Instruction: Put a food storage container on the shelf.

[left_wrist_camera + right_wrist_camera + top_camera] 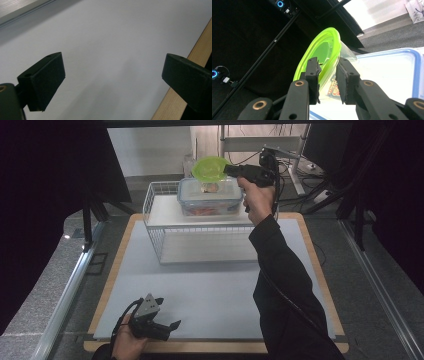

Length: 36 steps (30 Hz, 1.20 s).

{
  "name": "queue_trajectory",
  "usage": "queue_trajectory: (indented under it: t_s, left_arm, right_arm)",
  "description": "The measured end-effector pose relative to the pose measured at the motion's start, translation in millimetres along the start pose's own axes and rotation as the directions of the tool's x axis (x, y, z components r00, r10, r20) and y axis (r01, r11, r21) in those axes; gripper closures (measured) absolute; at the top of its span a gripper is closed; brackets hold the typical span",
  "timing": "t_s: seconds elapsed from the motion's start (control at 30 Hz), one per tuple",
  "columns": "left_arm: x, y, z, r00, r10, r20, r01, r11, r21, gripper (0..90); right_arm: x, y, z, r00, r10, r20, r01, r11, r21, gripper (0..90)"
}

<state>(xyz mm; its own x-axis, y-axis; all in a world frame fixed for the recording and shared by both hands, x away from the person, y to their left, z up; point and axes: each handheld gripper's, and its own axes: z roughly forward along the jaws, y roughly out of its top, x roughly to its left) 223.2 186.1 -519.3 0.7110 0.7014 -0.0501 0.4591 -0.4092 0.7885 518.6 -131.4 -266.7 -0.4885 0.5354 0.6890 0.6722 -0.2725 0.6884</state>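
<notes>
A clear cup with a bright green lid [210,168] sits tilted on top of a blue-rimmed clear food box [210,196] on the upper level of a white wire shelf [165,210]. My right gripper [228,169] reaches in from the right at lid height. In the right gripper view its jaws stand narrow on either side of the green lid's rim [325,53], with the pads against it. My left gripper [167,317] rests low at the table's front left, over the white mat [112,37]. Its jaws are wide apart with nothing between them.
The wire shelf stands at the back middle of the wood-edged table [320,270]. The mat's wooden border [197,47] runs beside the left gripper. A metal frame and cables [295,165] lie behind the table, and dark curtains hang at both sides.
</notes>
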Motion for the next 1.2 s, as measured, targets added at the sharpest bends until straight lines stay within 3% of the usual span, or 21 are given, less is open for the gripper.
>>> queue_trajectory:
  t_s: [0.4, 0.53, 0.77, 0.8, 0.9, 1.07, 1.2]
  left_arm:
    - [-0.4, 0.0, 1.1, 1.0000, 0.004, 0.001, -0.004, 0.9999, 0.010, 4.7]
    - [-0.4, -0.1, 1.1, 1.0000, 0.005, 0.002, -0.005, 0.9999, 0.011, 4.6]
    - [-0.7, -0.1, 1.3, 1.0000, 0.005, 0.002, -0.005, 0.9999, 0.011, 4.6]
    - [-0.7, 0.0, 1.3, 1.0000, 0.006, 0.001, -0.006, 0.9999, 0.010, 4.6]
    - [-0.8, 0.0, 1.1, 1.0000, 0.006, 0.000, -0.006, 0.9999, 0.010, 4.6]
    - [-1.0, 0.2, 1.0, 1.0000, 0.008, -0.004, -0.008, 0.9999, 0.009, 4.6]
    - [-0.9, 0.2, 0.9, 1.0000, 0.005, -0.004, -0.005, 1.0000, 0.005, 4.5]
  right_arm:
    - [1.0, -7.5, 4.6, 0.9996, 0.022, -0.019, -0.021, 1.000, 0.022, 67.9]
    - [3.0, -8.9, 5.2, 0.9999, 0.011, -0.005, -0.011, 1.000, 0.024, 63.9]
    - [9.5, -8.2, 1.0, 0.9980, -0.058, 0.024, 0.058, 0.998, 0.008, 47.9]
    - [12.2, -8.9, -1.7, 0.9952, -0.092, 0.035, 0.091, 0.996, 0.008, 43.2]
    - [14.5, -10.5, -4.5, 0.9936, -0.109, 0.028, 0.109, 0.994, 0.009, 40.0]
    - [17.6, -19.6, -14.0, 0.9750, -0.218, 0.045, 0.216, 0.976, 0.036, 31.6]
    - [14.1, -30.2, -21.9, 0.9600, -0.275, 0.052, 0.272, 0.961, 0.057, 26.3]
